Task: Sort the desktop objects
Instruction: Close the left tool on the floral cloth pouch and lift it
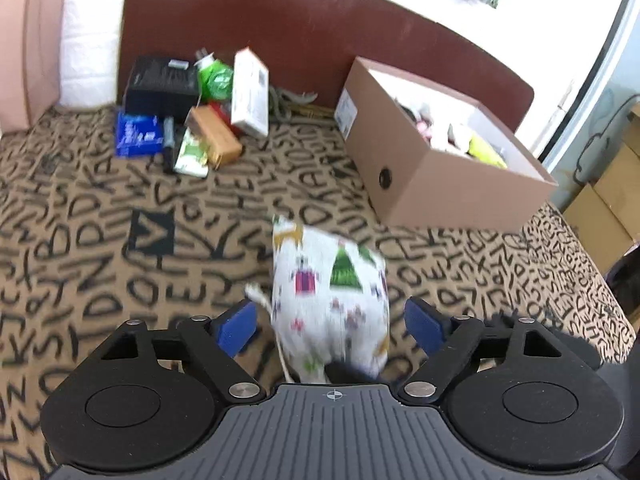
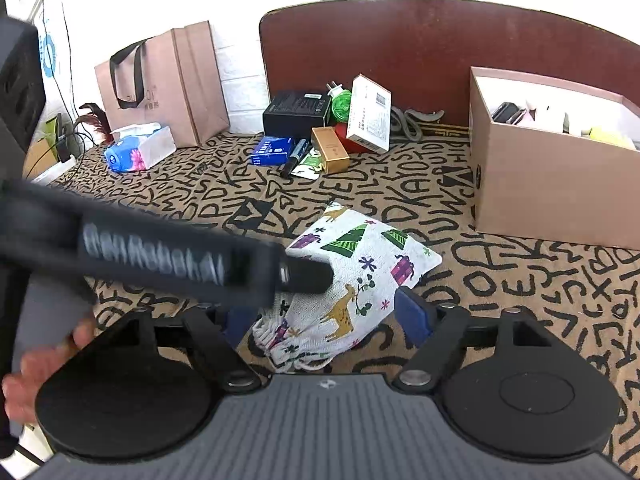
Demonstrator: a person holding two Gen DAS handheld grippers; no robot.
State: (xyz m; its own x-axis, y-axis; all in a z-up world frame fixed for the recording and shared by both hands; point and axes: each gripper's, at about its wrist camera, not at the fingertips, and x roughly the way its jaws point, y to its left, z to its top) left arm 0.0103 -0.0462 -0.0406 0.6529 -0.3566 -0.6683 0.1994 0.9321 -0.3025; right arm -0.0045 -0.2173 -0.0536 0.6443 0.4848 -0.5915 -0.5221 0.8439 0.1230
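Left wrist view: one printed drawstring pouch (image 1: 330, 300) lies on the lettered cloth (image 1: 100, 264), between the left gripper's (image 1: 330, 322) parted jaws. Right gripper (image 2: 328, 316) apparently open too, partly blocked. One shoebox (image 1: 432, 160) nearby.

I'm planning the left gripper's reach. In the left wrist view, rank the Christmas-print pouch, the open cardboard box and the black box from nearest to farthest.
1. Christmas-print pouch, between the left gripper's open fingers.
2. Open cardboard box, farther back on the right.
3. Black box, far left, against the dark red board.
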